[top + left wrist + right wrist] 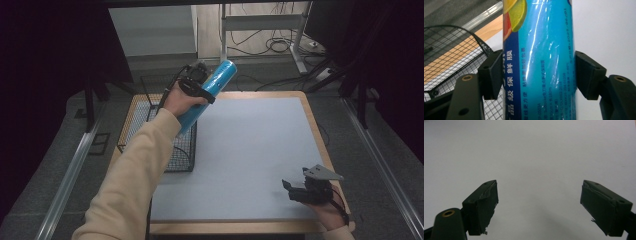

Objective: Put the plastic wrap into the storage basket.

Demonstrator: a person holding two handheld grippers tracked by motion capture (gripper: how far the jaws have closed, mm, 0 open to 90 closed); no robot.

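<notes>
My left tongs (202, 85) are clamped on a blue roll of cling film (210, 92); both pads press its sides, with the printed wrapper running straight up between them in the left gripper view. The roll (539, 60) is tilted, its upper end pointing away from me beyond the tongs and its lower end under my left hand (181, 100). Below and just to the left of these tongs sits a black wire basket (454, 50) at the edge of the bench (250, 145). My right tongs (539, 202) rest low over the bare grey bench surface, jaws apart with nothing between them, well apart from the roll.
</notes>
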